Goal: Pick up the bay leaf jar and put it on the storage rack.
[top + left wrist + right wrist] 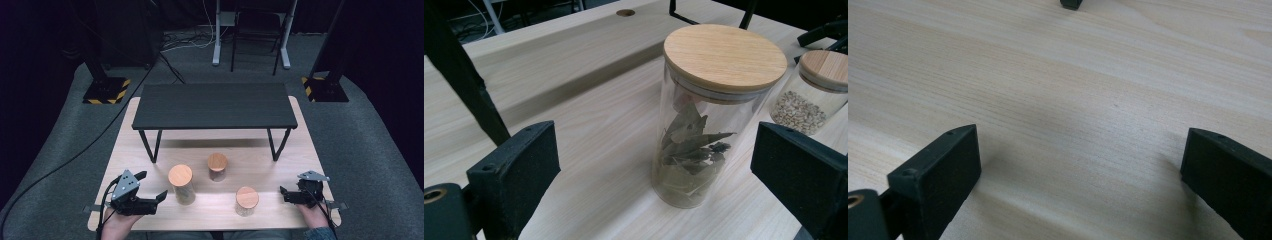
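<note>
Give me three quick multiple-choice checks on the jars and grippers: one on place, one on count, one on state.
1. Where does the leaf jar stand?
A. On the black shelf
B. On the table, nearest the left gripper
C. Between the right gripper's fingers

2. How many wooden-lidded jars are on the table?
A. Two
B. Three
C. Four

3. How is the left gripper?
A. Open, short of the leaf jar
B. Shut on the leaf jar
C. Shut on a lid

Answers: 1 B, the high view shows it on the table beside that gripper. 2 B, three lids show there. 3 A, the left gripper view shows its fingers apart, the jar beyond them.
</note>
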### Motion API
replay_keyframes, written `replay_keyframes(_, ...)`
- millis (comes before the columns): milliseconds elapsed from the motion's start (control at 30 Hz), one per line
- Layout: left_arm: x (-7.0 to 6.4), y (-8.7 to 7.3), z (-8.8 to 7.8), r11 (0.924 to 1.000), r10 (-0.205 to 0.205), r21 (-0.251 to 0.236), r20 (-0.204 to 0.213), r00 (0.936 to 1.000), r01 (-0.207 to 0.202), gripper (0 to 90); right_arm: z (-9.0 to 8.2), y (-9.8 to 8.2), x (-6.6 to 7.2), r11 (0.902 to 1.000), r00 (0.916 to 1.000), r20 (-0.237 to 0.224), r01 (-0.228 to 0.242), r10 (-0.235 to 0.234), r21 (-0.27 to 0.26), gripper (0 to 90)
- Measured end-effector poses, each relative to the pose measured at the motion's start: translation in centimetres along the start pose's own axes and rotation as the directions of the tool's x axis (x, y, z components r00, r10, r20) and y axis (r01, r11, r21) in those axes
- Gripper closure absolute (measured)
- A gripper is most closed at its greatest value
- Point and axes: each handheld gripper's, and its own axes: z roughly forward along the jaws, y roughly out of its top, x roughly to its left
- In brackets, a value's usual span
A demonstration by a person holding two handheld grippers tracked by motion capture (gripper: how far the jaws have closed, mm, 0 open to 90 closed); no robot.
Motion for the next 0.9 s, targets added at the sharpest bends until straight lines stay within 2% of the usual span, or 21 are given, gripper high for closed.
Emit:
replay_keyframes(400,-0.8,-0.1,1.6,0.9991,0.039,0.013,0.016,0.9991,-0.04,5.1,0.0,0.0,0.0,1.0,1.0,0.0,0.002,-0.002,0.0,1.8)
replay_keyframes(600,-0.8,0.0,2.2,0.9987,0.046,0.02,0.017,0.9988,-0.047,5.1,0.0,0.0,0.0,1.0,1.0,0.0,0.003,-0.003,0.0,1.8)
replay_keyframes(900,-1.1,-0.1,3.2,0.9975,0.065,0.025,0.048,0.9968,-0.066,5.1,0.0,0.0,0.0,1.0,1.0,0.0,0.003,-0.003,0.0,1.8)
